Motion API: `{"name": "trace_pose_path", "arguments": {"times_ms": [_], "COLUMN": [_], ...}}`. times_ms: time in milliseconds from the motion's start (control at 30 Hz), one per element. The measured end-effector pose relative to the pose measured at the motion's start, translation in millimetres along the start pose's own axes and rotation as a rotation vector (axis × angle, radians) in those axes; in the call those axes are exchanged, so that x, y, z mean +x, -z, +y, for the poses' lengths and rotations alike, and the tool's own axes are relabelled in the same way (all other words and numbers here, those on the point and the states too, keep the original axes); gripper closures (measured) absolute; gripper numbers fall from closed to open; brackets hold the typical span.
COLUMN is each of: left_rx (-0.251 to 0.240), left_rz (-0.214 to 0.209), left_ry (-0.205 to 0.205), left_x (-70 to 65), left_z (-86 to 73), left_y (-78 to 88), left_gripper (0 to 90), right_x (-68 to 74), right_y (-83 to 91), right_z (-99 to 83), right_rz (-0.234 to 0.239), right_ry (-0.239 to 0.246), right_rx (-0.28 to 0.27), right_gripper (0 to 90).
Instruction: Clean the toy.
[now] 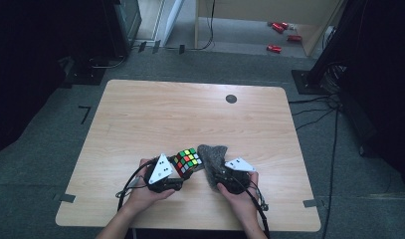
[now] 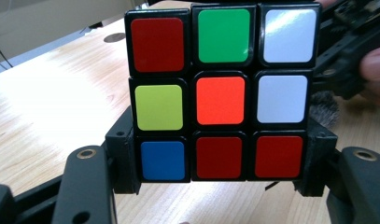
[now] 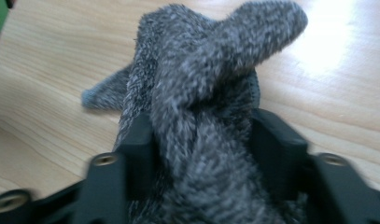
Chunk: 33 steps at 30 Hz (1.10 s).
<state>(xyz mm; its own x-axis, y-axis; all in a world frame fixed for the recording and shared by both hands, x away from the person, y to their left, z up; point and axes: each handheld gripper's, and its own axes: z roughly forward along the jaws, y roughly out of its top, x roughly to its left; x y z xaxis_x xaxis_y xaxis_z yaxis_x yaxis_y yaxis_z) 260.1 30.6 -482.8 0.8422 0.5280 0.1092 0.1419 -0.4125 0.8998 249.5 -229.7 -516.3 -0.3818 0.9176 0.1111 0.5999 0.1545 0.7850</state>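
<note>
Scrambled multicoloured plastic puzzle cube [image 2: 220, 95] pinched by its bottom row between my left gripper [image 1: 166, 175] jaws, over the near middle of the light wooden table [image 1: 155, 114]. Fuzzy grey cloth [image 3: 201, 98] bunched, clamped in my right gripper [image 1: 230, 178], touching the cube's right side.

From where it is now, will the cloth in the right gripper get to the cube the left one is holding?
Probably yes. The right gripper holds the grey cloth right beside the cube clamped in the left gripper, with nothing between them.

Cube [image 1: 187, 162] left of cloth [image 1: 213, 158], touching.
</note>
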Motion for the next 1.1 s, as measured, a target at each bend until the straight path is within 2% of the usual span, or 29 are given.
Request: {"name": "trace_pose_path", "arguments": {"times_ms": [100, 133, 233, 333, 367, 433, 500, 600, 700, 733, 833, 900, 933, 1033, 1100], "left_rx": [0.007, 0.008, 0.017, 0.029, 0.032, 0.04, 0.047, 0.055, 0.066, 0.059, 0.037, 0.036, 0.038, 0.054, 0.05], "left_rz": [-0.004, -0.005, -0.007, -0.012, -0.013, -0.023, -0.031, -0.042, -0.023, -0.028, -0.034, -0.039, -0.038, -0.032, -0.038], "left_ry": [-0.006, -0.006, -0.009, -0.022, -0.031, -0.045, -0.063, -0.092, -0.117, -0.111, -0.086, -0.081, -0.08, -0.094, -0.096], "left_x": [-0.8, -1.0, -1.9, -5.2, -6.9, -11.6, -16.9, -24.4, -27.3, -26.7, -23.5, -22.3, -23.0, -25.7, -27.2], "left_z": [-0.7, -1.1, -2.1, -2.6, -2.5, -2.0, -1.4, -0.1, 1.6, 2.0, 4.1, 4.2, 3.9, 3.2, 3.7], "left_y": [-1.1, -1.7, -3.4, -6.1, -7.4, -10.2, -13.3, -16.2, -15.6, -14.4, -11.4, -12.0, -13.0, -15.9, -15.8], "left_gripper": [35.2, 35.1, 35.2, 35.2, 35.2, 35.2, 35.2, 35.2, 35.2, 35.2, 35.2, 35.2, 35.2, 35.2, 35.3], "right_x": [-4.4, -5.9, -9.3, -6.7, -3.0, 6.8, 20.0, 39.2, 46.3, 43.0, 27.5, 21.0, 21.0, 34.2, 41.2], "right_y": [4.7, 8.1, 21.1, 36.6, 43.5, 52.7, 58.7, 61.8, 58.4, 56.1, 50.3, 49.6, 49.6, 55.8, 59.1], "right_z": [1.1, 2.2, 7.5, 15.1, 18.9, 24.7, 29.2, 32.5, 31.7, 30.7, 27.1, 24.9, 24.9, 28.7, 31.7], "right_rz": [0.034, 0.037, 0.078, 0.127, 0.163, 0.214, 0.253, 0.292, 0.264, 0.248, 0.206, 0.214, 0.214, 0.225, 0.252], "right_ry": [-0.021, -0.032, -0.06, -0.076, -0.082, -0.064, -0.037, 0.002, 0.027, 0.022, -0.048, -0.085, -0.085, -0.025, -0.008], "right_rx": [-0.021, -0.039, -0.115, -0.208, -0.25, -0.305, -0.333, -0.332, -0.311, -0.306, -0.277, -0.267, -0.267, -0.29, -0.305], "right_gripper": [74.3, 75.7, 77.1, 77.0, 76.9, 76.8, 76.6, 76.4, 76.5, 76.6, 76.7, 76.7, 76.7, 76.4, 76.3]}}
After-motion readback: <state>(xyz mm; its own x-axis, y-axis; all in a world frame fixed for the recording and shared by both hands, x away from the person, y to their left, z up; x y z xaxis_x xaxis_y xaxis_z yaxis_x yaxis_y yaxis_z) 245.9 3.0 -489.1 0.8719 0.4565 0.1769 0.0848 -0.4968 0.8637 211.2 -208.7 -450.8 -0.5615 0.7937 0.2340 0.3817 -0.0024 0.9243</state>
